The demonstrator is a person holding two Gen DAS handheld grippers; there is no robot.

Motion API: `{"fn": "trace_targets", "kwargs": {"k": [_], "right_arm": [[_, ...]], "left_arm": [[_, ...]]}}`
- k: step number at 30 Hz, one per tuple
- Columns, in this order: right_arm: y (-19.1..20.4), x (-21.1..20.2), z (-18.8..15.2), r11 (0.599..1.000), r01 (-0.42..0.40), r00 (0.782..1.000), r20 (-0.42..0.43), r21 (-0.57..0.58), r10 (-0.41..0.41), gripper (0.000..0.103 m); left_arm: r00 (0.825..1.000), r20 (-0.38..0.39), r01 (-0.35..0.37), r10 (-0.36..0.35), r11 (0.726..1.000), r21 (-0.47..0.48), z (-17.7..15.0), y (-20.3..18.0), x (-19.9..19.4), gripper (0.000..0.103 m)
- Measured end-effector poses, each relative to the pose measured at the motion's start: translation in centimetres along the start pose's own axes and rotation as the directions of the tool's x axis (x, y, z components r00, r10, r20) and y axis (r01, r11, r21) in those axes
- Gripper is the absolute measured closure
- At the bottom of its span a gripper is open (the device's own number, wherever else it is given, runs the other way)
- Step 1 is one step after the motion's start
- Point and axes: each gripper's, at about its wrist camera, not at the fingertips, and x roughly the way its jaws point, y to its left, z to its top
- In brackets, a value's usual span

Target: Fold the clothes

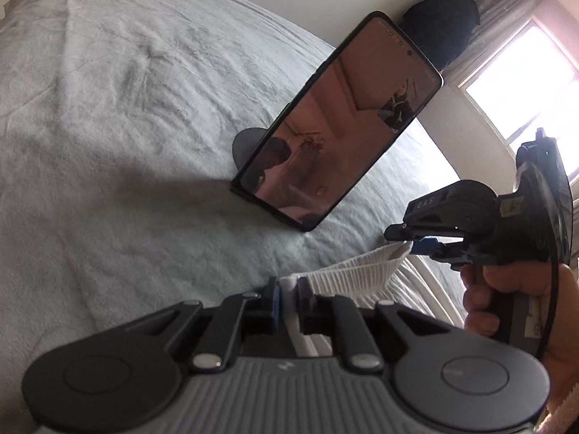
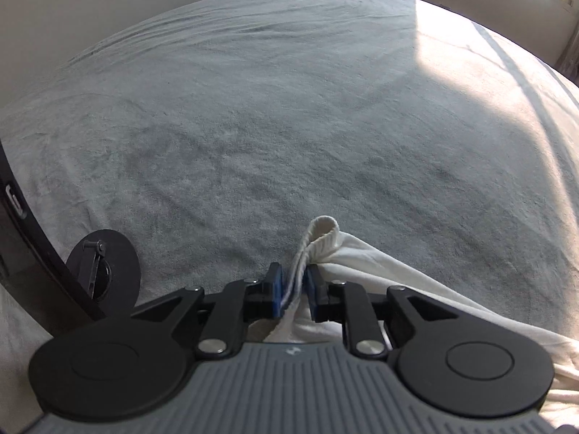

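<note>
Both tongs clenched on the ribbed hem of a white garment, held over a bed.

The left tongs [image 1: 287, 289] are seen pinching the ribbed edge of the white garment [image 1: 356, 271], and the right tongs [image 2: 294, 287] are closed on another stretch of the same ribbing, a loop of which pokes out past their tips. The band is spanned between the two tongs, the rest of the cloth trailing back and to the right of them onto the grey bedspread [image 2: 289, 126]. The fabric is judged light, soft and limp, likely to sag and bunch; the thicker ribbed band is judged the firmest place to be gripped. Ahead of the left tongs a smartphone [image 1: 336, 123] is propped on a stand.
</note>
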Motion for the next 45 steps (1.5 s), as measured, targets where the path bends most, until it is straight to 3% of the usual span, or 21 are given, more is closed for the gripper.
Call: {"fn": "trace_targets", "kwargs": {"k": [2,5,9,15,23,27,32,37,42,45], "right_arm": [[-0.5,-1.0,0.0,1.0,-0.006,1.0,0.011,0.009,0.006,0.057],[-1.4,-2.7,-0.1,1.0,-0.007,1.0,0.03,0.021,0.007,0.057],[-3.1,-5.2,-1.0,0.999,0.001,0.999,0.04,0.04,-0.003,0.057],[-7.1,-8.5,-4.1,0.996,0.036,0.998,0.041,0.085,-0.039,0.057],[-13.1,-12.9,-8.5,0.98,0.09,0.995,0.034,0.175,-0.098,0.056],[-16.0,-15.7,-11.2,0.972,0.109,0.992,0.037,0.206,-0.119,0.053],[-19.4,-19.1,-15.5,0.957,0.121,0.991,0.026,0.265,-0.133,0.053],[-22.3,-22.8,-21.0,0.936,0.136,0.989,0.01,0.325,-0.147,0.053],[-25.3,-26.6,-26.9,0.9,0.183,0.98,-0.005,0.395,-0.197,0.053],[-27.0,-28.6,-30.2,0.874,0.227,0.971,-0.032,0.431,-0.236,0.053]], "left_arm": [[0.999,0.03,-0.019,0.019,1.0,0.004,0.2,-0.1,-0.4,0.08],[0.993,0.098,-0.072,0.069,0.997,0.031,0.4,-0.7,-1.1,0.06],[0.985,0.145,-0.105,0.099,0.994,0.035,0.6,-1.2,-1.8,0.051],[0.979,0.188,-0.097,0.081,0.993,0.074,-0.1,-2.4,-2.8,0.041],[0.99,0.139,-0.02,-0.005,0.983,0.181,-2.1,-5.0,-2.7,0.043],[0.997,0.054,0.039,-0.057,0.96,0.279,-3.7,-6.8,-2.1,0.043],[0.991,-0.056,0.134,-0.121,0.906,0.401,-6.1,-9.0,-1.8,0.043],[0.965,-0.19,0.255,-0.18,0.818,0.516,-9.1,-11.0,-1.9,0.043],[0.915,-0.342,0.383,-0.214,0.723,0.575,-12.2,-12.8,-2.0,0.043],[0.859,-0.455,0.48,-0.236,0.68,0.555,-13.9,-14.0,-2.2,0.043]]}}
